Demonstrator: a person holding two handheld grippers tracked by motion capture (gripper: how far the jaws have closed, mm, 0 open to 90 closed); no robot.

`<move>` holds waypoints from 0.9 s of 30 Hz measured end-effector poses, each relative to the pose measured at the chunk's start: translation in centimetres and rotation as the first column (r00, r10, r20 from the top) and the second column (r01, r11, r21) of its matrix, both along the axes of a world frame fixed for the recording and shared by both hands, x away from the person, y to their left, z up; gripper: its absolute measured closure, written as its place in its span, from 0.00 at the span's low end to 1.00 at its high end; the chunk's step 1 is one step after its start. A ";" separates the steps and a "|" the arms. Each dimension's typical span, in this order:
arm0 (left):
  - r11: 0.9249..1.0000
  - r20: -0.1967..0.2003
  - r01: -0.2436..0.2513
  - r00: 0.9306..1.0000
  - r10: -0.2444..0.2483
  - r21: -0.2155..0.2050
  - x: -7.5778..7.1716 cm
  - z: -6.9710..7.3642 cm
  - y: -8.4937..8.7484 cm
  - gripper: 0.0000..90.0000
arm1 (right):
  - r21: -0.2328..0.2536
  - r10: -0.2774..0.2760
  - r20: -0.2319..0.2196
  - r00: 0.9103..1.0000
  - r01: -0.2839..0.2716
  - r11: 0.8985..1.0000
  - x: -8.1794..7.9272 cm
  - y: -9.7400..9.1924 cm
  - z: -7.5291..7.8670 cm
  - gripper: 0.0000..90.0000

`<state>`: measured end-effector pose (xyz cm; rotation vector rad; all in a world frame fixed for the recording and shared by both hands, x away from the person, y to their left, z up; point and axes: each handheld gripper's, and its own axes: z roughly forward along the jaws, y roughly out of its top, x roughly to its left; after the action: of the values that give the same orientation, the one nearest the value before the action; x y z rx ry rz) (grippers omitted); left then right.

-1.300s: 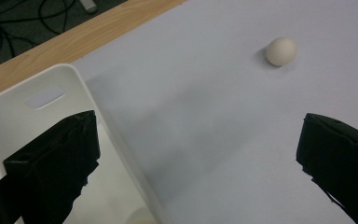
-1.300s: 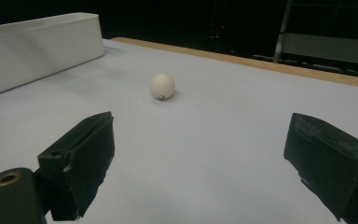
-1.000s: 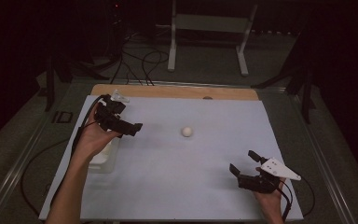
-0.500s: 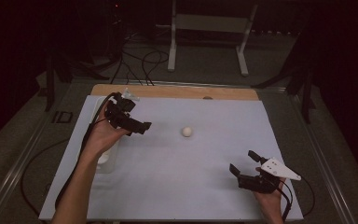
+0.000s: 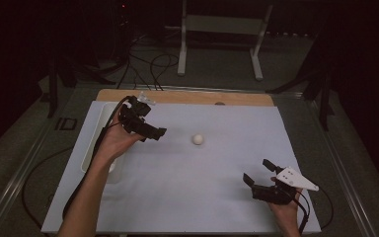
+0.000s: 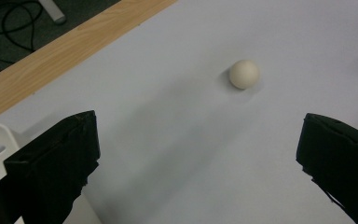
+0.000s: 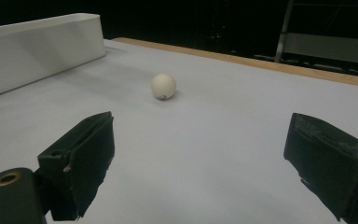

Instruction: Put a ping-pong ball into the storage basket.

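Presently: left claw [image 5: 154, 133] wide open, empty; ball [image 5: 197, 139] just ahead, likely light, hard, roll-prone; grip across its middle.

Ball [image 5: 198, 139] mid-table on sheet [image 5: 212, 197]; bin [image 5: 90, 148] at left edge; left tool [image 5: 154, 133] between bin and ball.

Your way to the ball [image 5: 198, 139] is open sheet [image 5: 212, 173] on every side. The one obstacle is the white bin [image 5: 90, 148] along the left edge, just beside your left gripper [image 5: 150, 133], whose jaws stand wide.
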<state>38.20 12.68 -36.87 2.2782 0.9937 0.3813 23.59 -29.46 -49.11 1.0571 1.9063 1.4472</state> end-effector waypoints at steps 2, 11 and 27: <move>1.000 -0.001 0.002 1.000 -0.002 0.004 0.1 0.1 -0.3 0.00 | 0.000 0.000 0.000 1.000 0.000 1.000 0.0 0.0 0.0 0.09; 1.000 -0.023 0.020 1.000 -0.021 -0.021 1.1 -0.1 -0.9 0.00 | 0.001 0.000 0.003 1.000 0.000 1.000 0.0 -0.1 0.0 0.09; 0.998 -0.045 0.059 0.997 -0.059 -0.010 2.3 -0.7 -2.8 0.00 | 0.003 0.005 0.000 1.000 -0.005 1.000 0.0 -0.1 0.0 0.09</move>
<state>40.54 9.92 -37.54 2.3121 0.9463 0.3014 23.56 -29.51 -49.12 1.0540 1.9090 1.4528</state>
